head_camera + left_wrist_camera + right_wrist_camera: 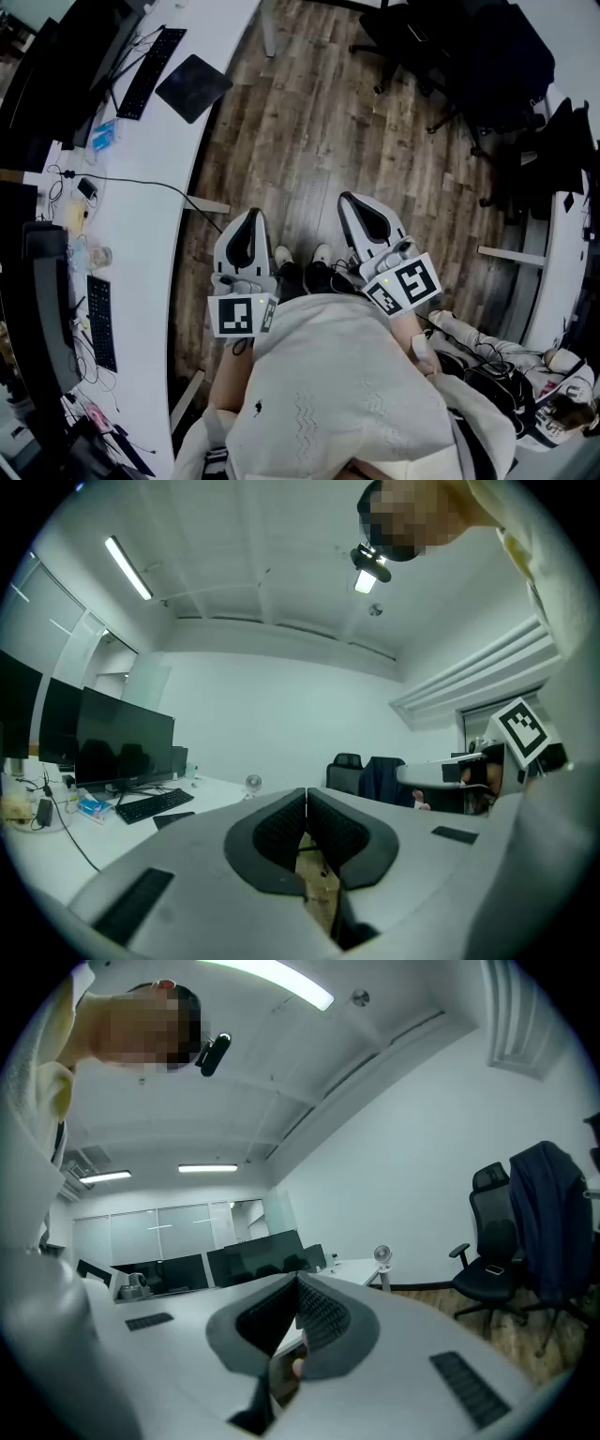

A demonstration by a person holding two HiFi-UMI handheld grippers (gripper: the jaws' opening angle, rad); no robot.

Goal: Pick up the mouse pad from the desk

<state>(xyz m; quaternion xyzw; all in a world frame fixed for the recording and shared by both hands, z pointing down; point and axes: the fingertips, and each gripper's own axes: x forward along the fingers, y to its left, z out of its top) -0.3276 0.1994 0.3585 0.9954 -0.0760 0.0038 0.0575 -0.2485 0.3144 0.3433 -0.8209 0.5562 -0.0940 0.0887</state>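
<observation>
The left tool point(306, 794) was seen with its jaws pressed together and nothing between them. The right tool point(298, 1283) was likewise closed at the tips and empty. In the head view both tools, left point(249, 217) and right point(354, 202), were held level close in front of the person's body, above the wooden floor point(319, 122) and not over the surface point(178, 150).

The mouse pad point(194, 87), a dark square, lay flat on the white surface just beside a black keyboard point(150, 70), near the surface's edge and well apart from both tools.

The task was judged not yet begun: the pad had not been touched or lifted. An approach to the surface, an opening of one tool, a grip on the pad's edge and a lift were all judged to remain.

No brand, label or legible writing could be made out. Only black-and-white square patterns were shown on the marker cubes point(239, 316).
</observation>
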